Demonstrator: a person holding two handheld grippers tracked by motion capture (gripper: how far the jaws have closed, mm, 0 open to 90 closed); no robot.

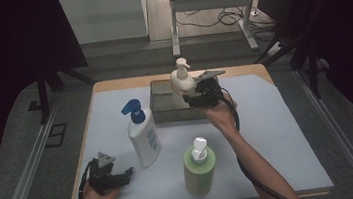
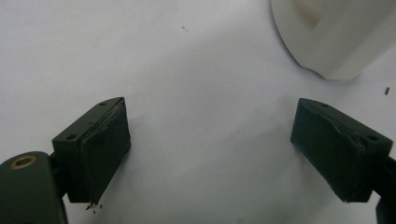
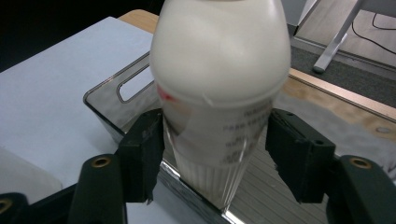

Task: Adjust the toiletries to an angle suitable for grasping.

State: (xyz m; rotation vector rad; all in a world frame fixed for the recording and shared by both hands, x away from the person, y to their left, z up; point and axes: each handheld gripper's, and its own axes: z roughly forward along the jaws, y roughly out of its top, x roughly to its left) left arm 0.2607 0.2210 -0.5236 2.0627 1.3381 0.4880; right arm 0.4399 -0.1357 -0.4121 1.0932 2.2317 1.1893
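Cream pump bottle [image 3: 219,93] clamped by right gripper [image 3: 215,154] over tray [image 3: 112,100].

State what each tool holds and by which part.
The right tool grips the cream pump bottle by its lower body, jaws on both sides, over the clear tray. The left tool is open and holds nothing.

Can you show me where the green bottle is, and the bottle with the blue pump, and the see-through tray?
Green bottle [image 1: 199,172], high view, on the front of its body.
Blue-pump bottle [image 1: 144,139], high view, on its white body.
Tray [image 1: 162,102], high view, on its bare left part.
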